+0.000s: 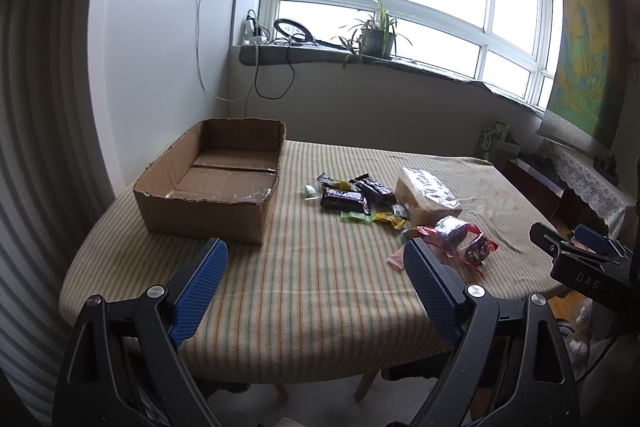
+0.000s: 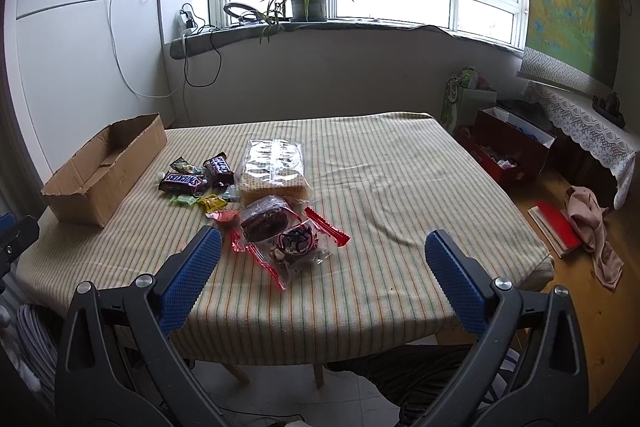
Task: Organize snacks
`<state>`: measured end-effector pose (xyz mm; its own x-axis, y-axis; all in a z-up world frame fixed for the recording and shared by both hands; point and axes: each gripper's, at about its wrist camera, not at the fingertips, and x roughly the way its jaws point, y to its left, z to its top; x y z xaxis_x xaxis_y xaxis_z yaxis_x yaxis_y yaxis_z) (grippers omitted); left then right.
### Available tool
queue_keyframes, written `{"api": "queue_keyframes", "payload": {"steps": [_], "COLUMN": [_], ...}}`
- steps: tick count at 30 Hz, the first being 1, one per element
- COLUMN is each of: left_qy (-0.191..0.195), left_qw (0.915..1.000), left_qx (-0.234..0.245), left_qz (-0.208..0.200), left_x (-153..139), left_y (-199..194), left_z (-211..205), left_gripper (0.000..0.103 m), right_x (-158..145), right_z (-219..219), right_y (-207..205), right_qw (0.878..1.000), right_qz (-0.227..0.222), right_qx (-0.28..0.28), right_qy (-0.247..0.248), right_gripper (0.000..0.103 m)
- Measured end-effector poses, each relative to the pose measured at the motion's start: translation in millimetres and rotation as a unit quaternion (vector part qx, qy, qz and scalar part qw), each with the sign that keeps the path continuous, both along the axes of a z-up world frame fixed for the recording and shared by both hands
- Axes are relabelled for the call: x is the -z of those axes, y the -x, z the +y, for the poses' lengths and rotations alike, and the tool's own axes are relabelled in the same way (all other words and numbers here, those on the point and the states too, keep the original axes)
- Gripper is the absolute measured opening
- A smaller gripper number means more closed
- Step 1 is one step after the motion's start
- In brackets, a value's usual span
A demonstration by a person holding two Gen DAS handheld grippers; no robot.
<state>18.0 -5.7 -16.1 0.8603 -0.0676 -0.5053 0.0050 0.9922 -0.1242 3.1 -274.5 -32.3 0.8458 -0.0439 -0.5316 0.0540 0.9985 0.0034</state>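
Both the left claw (image 1: 316, 259) and right claw (image 2: 322, 247) hang spread apart, empty, over the worktop's (image 2: 380, 163) near edge. Sorting hasn't begun: snacks (image 2: 224, 183) lie mid-worktop, cardboard box (image 1: 208, 183) empty at the left edge. Next, probably grip the nearest wrapped cake (image 2: 264, 219).

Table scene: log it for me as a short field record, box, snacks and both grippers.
box: cardboard box, open top, nothing visible inside, table's left side
snacks: loose pile right of the box; Snickers bars, wafer pack, small candies, two red-edged cake packets
surface: striped tablecloth
left gripper: jaws open, holding nothing
right gripper: jaws open, holding nothing
in box so far: none seen
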Motion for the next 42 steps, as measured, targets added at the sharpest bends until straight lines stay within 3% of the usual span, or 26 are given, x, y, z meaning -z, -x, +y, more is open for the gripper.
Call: {"api": "queue_keyframes", "payload": {"steps": [8,12,17,23,29,32,34,42], "left_qy": [0.008,0.014,0.024,0.046,0.061,0.039,0.023,-0.013], "left_qw": [0.9992,0.9965,0.9895,0.9781,0.9629,0.9620,0.9615,0.9578], "left_qx": [0.026,0.068,0.115,0.168,0.215,0.220,0.226,0.246], "left_qz": [0.028,0.048,0.083,0.113,0.151,0.157,0.155,0.148], "left_x": [15.4,26.0,43.7,53.2,64.2,69.6,70.8,71.7], "left_y": [-19.1,-32.6,-49.8,-72.9,-103.1,-113.5,-115.0,-120.9], "left_z": [-6.8,-17.1,-31.8,-41.1,-51.5,-59.2,-62.9,-69.5], "left_gripper": [0.090,0.089,0.077,0.061,0.052,0.045,0.045,0.043], "right_x": [19.0,28.8,46.3,61.9,72.1,77.2,80.2,80.1], "right_z": [-17.2,-21.8,-21.2,-19.5,-15.0,-12.3,-10.0,-3.7], "right_y": [-11.6,-24.2,-46.5,-71.2,-94.9,-103.6,-107.8,-121.0], "right_qw": [0.999,0.997,0.990,0.982,0.975,0.972,0.973,0.976], "right_qz": [0.023,0.049,0.091,0.124,0.149,0.162,0.169,0.171], "right_qx": [-0.030,-0.050,-0.071,-0.075,-0.064,-0.058,-0.051,-0.040], "right_qy": [-0.008,-0.039,-0.083,-0.124,-0.152,-0.157,-0.149,-0.132], "right_gripper": [0.103,0.101,0.092,0.091,0.091,0.089,0.079,0.076]}}
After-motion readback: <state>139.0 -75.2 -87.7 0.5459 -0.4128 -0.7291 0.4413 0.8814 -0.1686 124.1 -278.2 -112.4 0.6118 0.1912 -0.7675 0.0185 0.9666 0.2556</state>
